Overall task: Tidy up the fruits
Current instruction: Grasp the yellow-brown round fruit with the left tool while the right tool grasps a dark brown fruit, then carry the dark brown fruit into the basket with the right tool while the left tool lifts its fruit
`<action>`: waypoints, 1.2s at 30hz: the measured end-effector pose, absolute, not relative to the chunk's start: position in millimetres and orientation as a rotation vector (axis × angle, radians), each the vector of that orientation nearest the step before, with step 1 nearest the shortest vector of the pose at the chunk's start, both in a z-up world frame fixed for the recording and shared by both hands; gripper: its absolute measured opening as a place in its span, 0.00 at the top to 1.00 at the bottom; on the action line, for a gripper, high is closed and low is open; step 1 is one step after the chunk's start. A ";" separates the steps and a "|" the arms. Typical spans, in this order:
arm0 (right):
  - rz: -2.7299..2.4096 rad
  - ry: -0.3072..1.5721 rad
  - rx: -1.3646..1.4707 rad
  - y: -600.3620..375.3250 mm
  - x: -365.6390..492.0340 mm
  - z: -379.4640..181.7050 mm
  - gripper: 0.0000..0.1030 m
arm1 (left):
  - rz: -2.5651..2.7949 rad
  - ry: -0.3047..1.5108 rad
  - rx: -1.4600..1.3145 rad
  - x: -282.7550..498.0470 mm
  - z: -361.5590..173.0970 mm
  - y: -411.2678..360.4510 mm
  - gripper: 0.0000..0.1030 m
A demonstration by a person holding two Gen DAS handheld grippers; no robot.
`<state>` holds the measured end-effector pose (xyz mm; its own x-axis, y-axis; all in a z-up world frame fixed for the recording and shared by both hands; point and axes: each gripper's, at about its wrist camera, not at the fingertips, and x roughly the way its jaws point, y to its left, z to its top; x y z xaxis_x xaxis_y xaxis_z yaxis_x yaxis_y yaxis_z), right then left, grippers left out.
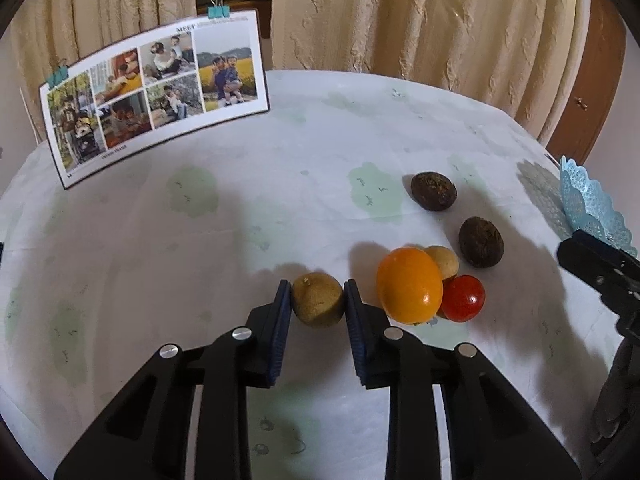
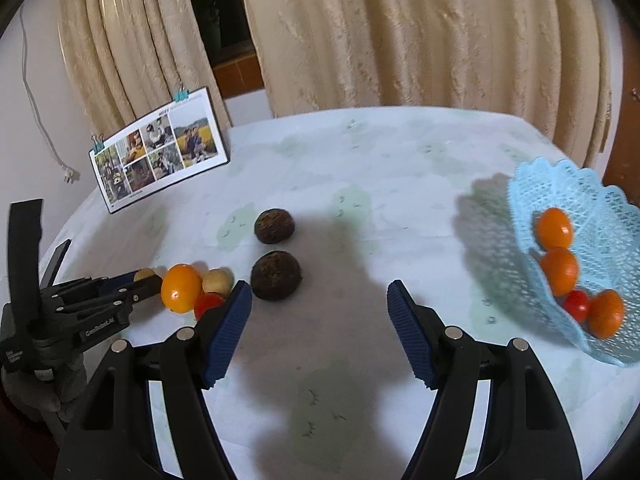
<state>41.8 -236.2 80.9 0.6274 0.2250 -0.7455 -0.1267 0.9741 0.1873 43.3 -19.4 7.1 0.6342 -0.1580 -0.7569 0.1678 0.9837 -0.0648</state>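
Cream curtains back a pale-clothed table (image 1: 240, 240) where the left gripper (image 1: 317, 300) pinches a tan fruit (image 1: 318, 300) between its pads, a pick in hand; lifting to the blue basket (image 2: 600, 216) looks next. Beyond its right finger lie one orange (image 1: 409, 285), one tomato (image 1: 463, 298), another tan fruit (image 1: 443, 261) and two dark fruits (image 1: 433, 191); the right gripper (image 2: 320, 300) hangs wide and empty, three oranges (image 2: 554, 227) and one tomato (image 2: 576, 305) basketed past its right finger.

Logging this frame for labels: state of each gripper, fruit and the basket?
left gripper: shut on tan fruit, on the table
right gripper: open, holding nothing
blue basket: tilted, holds three oranges and a tomato
loose orange: on table, beside red tomato
two dark fruits: on table, untouched
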 end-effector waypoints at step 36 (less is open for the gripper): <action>0.181 0.952 0.029 -201.8 81.2 55.0 0.59 | -0.087 0.783 0.099 30.6 25.0 -20.4 0.74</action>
<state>81.2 -201.8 55.0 0.5659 0.1666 -0.8075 -0.1411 0.9845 0.1042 30.6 -20.4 25.0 0.7058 -0.0411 -0.7072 0.1145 0.9918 0.0566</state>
